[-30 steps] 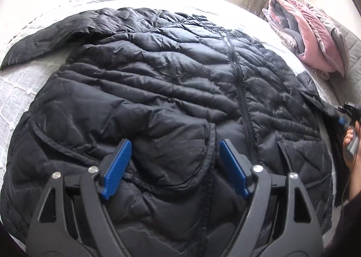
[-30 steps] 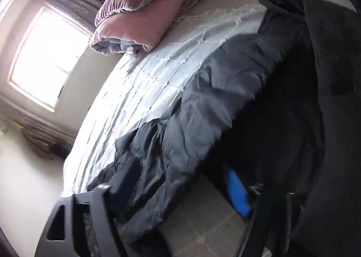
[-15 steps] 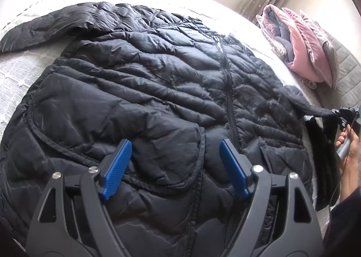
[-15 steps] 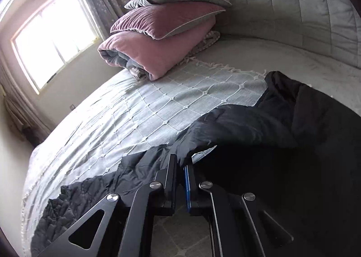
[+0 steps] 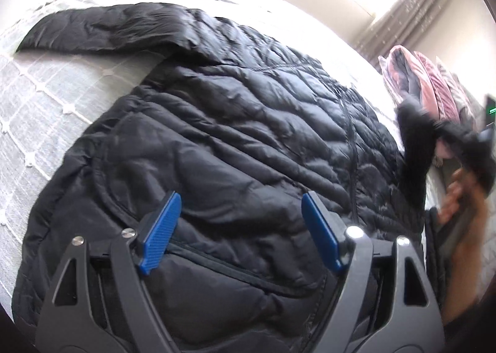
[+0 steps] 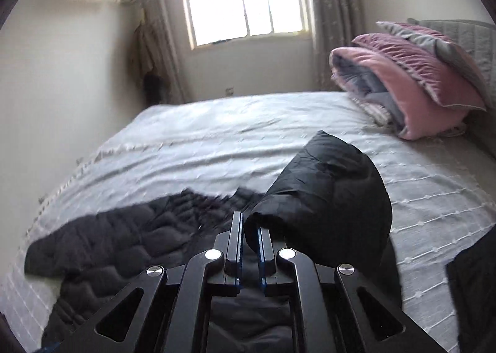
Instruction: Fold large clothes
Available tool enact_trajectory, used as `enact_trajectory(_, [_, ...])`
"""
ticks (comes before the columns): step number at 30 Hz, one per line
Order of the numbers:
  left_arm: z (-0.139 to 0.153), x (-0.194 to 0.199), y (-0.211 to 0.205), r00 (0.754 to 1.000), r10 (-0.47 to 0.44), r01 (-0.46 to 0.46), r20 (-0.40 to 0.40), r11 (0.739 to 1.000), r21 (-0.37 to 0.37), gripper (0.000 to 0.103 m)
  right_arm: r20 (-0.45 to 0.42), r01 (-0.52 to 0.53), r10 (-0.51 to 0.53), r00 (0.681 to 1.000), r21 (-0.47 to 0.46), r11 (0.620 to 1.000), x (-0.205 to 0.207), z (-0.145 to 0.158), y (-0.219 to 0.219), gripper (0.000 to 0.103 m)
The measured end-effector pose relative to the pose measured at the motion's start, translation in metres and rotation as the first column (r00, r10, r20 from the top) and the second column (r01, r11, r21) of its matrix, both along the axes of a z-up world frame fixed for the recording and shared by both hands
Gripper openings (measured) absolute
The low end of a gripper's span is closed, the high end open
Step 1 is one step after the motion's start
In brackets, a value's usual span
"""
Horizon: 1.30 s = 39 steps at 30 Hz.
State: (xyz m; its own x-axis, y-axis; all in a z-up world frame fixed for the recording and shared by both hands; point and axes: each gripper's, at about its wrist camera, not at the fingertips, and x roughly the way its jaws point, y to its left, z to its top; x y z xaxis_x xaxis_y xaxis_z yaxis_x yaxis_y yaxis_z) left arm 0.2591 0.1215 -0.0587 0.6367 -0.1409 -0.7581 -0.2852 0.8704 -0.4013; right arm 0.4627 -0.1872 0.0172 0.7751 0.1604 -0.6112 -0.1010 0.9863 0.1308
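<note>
Sideways lies jacket; left tool spread, right tool pinching its sleeve.

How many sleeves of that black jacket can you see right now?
2. One sleeve lies flat on the bed, stretched out to the far left. The other sleeve is lifted off the bed, pinched in the right gripper.

Black hand-held gripper, blue pads, silver screws.
</note>
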Motion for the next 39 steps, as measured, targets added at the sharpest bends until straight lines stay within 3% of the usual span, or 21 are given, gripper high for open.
enact_trajectory(3, [0.000,-0.001,0.009,1.000,0.020,-0.020,-0.003,1.000,-0.009,0.080,-0.121,-0.059,0.051,0.991,-0.060,0.997,0.012,-0.057,0.041,0.013])
enact_trajectory(6, [-0.001,-0.002,0.016,0.999,0.032,-0.032,-0.003,0.999,-0.035,0.080,-0.257,-0.119,0.084,0.963,-0.122,0.985,0.021,-0.110,0.061,0.015])
enact_trajectory(9, [0.000,-0.002,0.021,0.999,0.039,-0.039,-0.003,0.998,-0.045,0.080,-0.286,-0.146,0.090,0.954,-0.181,0.972,0.015,-0.132,0.080,0.023])
enact_trajectory(10, [0.000,-0.002,0.022,0.999,0.042,-0.043,-0.003,0.998,-0.046,0.080,-0.284,-0.149,0.092,0.955,-0.186,0.971,0.013,-0.133,0.082,0.027])
enact_trajectory(12, [-0.001,-0.002,0.023,0.999,0.042,-0.043,-0.004,0.998,-0.049,0.080,-0.296,-0.164,0.108,0.949,-0.174,0.971,0.009,-0.128,0.085,0.059])
enact_trajectory(14, [-0.001,-0.001,0.024,0.999,0.043,-0.043,-0.003,0.998,-0.053,0.080,-0.304,-0.183,0.129,0.944,-0.156,0.971,0.006,-0.125,0.087,0.069])
enact_trajectory(16, [-0.001,-0.002,0.025,0.999,0.045,-0.045,-0.002,0.998,-0.054,0.080,-0.322,-0.226,0.173,0.931,-0.136,0.965,0.001,-0.116,0.087,0.069])
enact_trajectory(19, [-0.001,-0.002,0.026,0.999,0.049,-0.049,-0.002,0.997,-0.060,0.080,-0.252,-0.260,0.255,0.934,0.011,0.965,-0.022,-0.080,0.071,0.069])
enact_trajectory(22, [0.000,-0.002,0.025,0.999,0.046,-0.046,-0.001,0.997,-0.059,0.080,-0.142,-0.137,0.170,0.975,0.218,0.966,-0.029,-0.049,0.012,0.077])
enact_trajectory(23, [0.000,-0.002,0.024,0.999,0.046,-0.046,-0.002,0.997,-0.057,0.080,-0.144,-0.036,0.089,0.986,0.335,0.942,-0.024,-0.049,-0.021,0.078])
enact_trajectory(25, [0.000,-0.002,0.023,0.999,0.046,-0.046,-0.004,0.997,-0.056,0.080,-0.218,0.142,-0.037,0.975,0.487,0.862,-0.013,-0.066,-0.072,0.078])
enact_trajectory(27, [0.000,-0.002,0.023,0.999,0.050,-0.050,-0.004,0.997,-0.061,0.080,-0.313,0.244,-0.072,0.947,0.556,0.795,-0.002,-0.090,-0.103,0.078])
enact_trajectory(31, [-0.001,-0.001,0.022,0.999,0.051,-0.051,-0.006,0.997,-0.061,0.080,-0.426,0.387,-0.144,0.893,0.567,0.727,0.004,-0.127,-0.126,0.078])
enact_trajectory(33, [-0.001,-0.001,0.023,0.999,0.050,-0.050,-0.006,0.997,-0.060,0.080,-0.434,0.417,-0.147,0.889,0.632,0.654,0.007,-0.137,-0.127,0.079])
enact_trajectory(34, [-0.001,-0.001,0.023,0.999,0.050,-0.050,-0.005,0.997,-0.060,0.080,-0.422,0.403,-0.135,0.896,0.649,0.646,0.011,-0.135,-0.121,0.079])
enact_trajectory(36, [-0.001,0.000,0.025,0.999,0.051,-0.051,-0.004,0.997,-0.062,0.080,-0.384,0.348,-0.103,0.918,0.649,0.676,0.022,-0.121,-0.102,0.079])
enact_trajectory(38, [-0.001,0.000,0.027,0.998,0.057,-0.057,-0.004,0.996,-0.068,0.080,-0.316,0.259,-0.069,0.946,0.612,0.747,0.032,-0.093,-0.071,0.079])
enact_trajectory(39, [-0.001,-0.001,0.029,0.998,0.061,-0.061,-0.006,0.996,-0.071,0.080,-0.252,0.176,-0.032,0.967,0.571,0.802,0.035,-0.071,-0.045,0.079])
